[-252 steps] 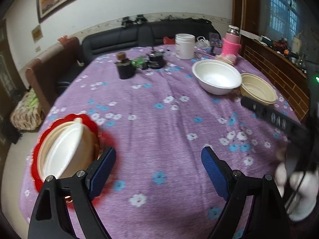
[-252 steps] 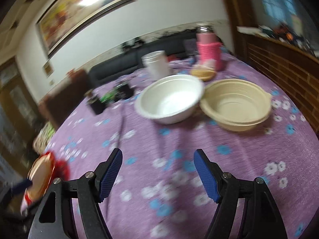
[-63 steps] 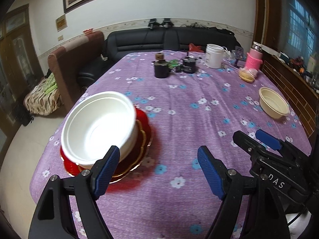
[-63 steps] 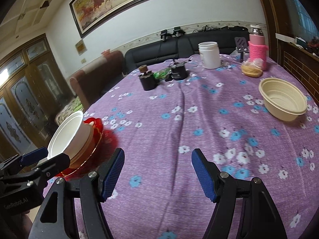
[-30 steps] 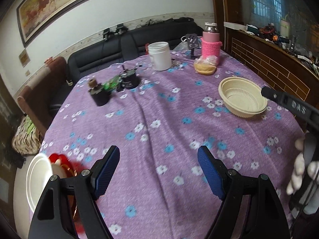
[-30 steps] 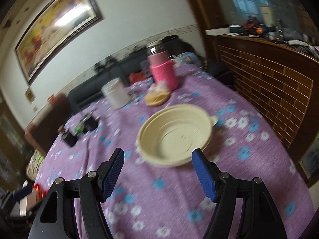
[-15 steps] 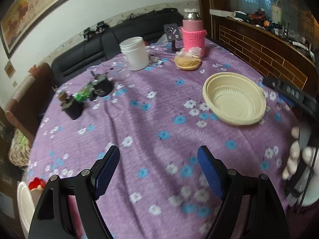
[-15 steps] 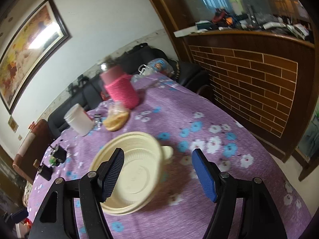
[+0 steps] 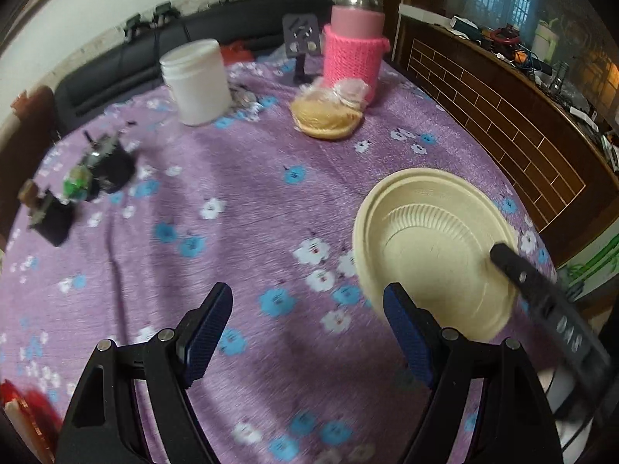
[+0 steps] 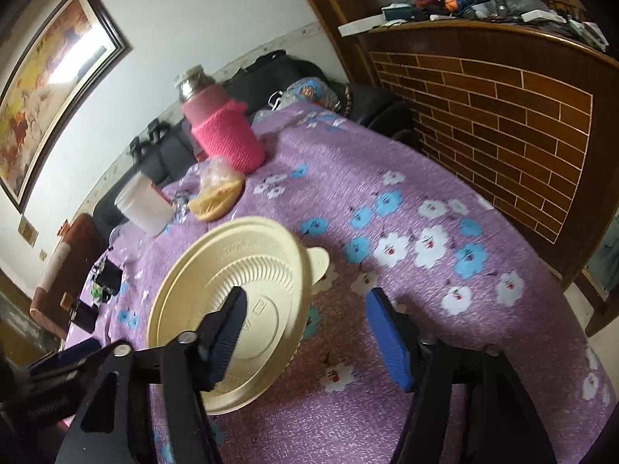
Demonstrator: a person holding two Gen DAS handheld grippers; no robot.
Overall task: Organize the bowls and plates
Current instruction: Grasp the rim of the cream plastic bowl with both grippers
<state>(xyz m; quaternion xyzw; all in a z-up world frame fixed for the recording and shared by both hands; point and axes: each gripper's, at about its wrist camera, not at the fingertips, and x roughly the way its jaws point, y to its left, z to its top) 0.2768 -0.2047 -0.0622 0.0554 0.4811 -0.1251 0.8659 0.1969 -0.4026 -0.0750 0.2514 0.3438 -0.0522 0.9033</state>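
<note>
Purple floral tablecloth (image 9: 247, 178). Right gripper (image 10: 305, 332), fingers spread, is now straddling the beige bowl (image 10: 232, 297) rim near the right edge, having closed in; pickup looking imminent. Left gripper (image 9: 309, 332) is hovering spread, empty.

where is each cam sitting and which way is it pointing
Left wrist: rides the left gripper, facing across the purple tablecloth toward the sofa; its open blue fingers show, with the right gripper's finger reaching into the beige bowl.
Right wrist: rides the right gripper, facing the brick-patterned wall; its open fingers straddle the bowl's rim.
Shared: beige bowl, pink bottle, white jar.
</note>
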